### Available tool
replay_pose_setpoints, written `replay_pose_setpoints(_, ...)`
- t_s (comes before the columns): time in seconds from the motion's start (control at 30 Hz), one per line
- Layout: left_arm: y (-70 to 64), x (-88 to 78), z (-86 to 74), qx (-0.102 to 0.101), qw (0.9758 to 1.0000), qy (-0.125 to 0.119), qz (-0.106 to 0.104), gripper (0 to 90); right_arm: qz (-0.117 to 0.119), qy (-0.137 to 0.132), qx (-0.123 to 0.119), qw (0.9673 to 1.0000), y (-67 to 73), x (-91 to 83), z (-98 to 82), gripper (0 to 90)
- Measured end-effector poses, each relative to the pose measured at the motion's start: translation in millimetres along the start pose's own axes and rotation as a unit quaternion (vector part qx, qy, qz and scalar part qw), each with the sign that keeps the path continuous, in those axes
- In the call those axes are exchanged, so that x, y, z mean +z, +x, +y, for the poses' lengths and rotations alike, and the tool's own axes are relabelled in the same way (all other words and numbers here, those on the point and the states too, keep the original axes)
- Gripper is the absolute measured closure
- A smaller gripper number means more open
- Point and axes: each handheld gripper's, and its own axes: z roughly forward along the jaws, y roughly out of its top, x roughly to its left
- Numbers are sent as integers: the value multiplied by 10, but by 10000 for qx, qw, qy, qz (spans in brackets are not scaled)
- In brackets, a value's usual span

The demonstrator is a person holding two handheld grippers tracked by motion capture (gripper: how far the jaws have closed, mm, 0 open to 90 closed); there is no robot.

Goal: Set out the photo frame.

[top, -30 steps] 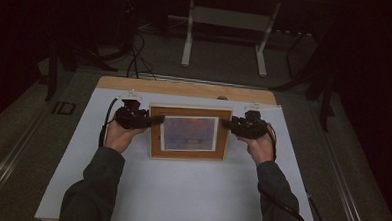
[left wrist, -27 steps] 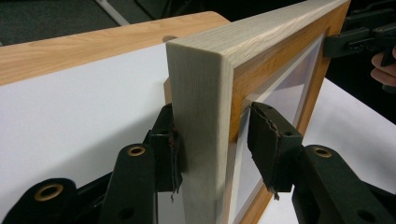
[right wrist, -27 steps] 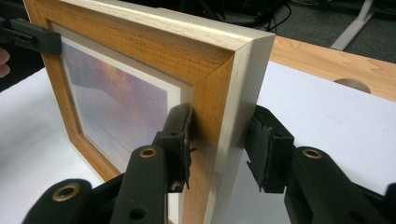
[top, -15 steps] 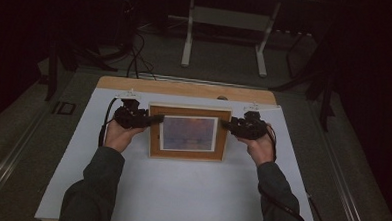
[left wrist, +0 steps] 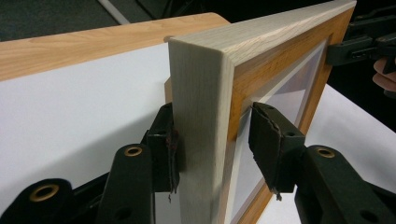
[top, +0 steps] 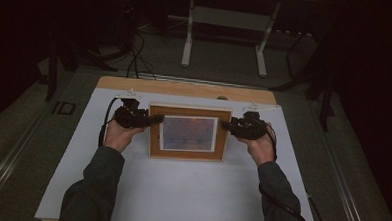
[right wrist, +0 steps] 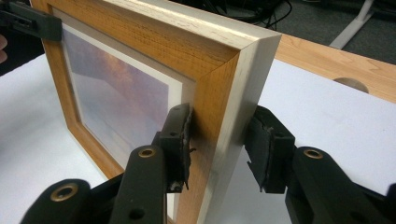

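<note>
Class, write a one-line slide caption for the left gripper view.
Left gripper straddles one edge of the picture frame, one pad clear.

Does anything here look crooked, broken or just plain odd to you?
Nothing is broken or spilled. The picture frame stands square between the left gripper and right gripper. One oddity: each gripper has only one pad against the frame's edge, with a gap at the other, so neither truly clamps it. The pads' rubber looks a bit ragged.

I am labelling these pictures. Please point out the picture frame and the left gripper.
picture frame [top: 155,139]: high view, on its left wooden border.
left gripper [left wrist: 212,140]: left gripper view, midway between its fingertips.
</note>
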Motion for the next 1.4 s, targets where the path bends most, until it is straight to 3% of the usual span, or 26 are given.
replay_pose_setpoints(0.2, -12, -10, 1, 13, 9999, 53, 145, 515, -50, 48, -59, 10000, 9, 2, -3, 588)
replay_pose_setpoints(0.43, -18, -16, -3, -2, 9998, 89, 172, 479, -83, 17, -16, 10000, -14, -12, -19, 524)
replay_pose_setpoints(0.7, -31, -77, -12, -112, 9997, -84, 221, 436, -145, -24, -20, 9999, -21, -35, -18, 459)
replay_pose_setpoints(0.97, -55, -232, -29, -42, 9991, -221, 354, 422, -154, -80, 15, 9998, -49, -106, -50, 442)
replay_pose_setpoints(1.4, -47, -538, -148, -191, 9974, -567, 393, 420, -163, -194, 82, 9996, -118, -314, -148, 434)
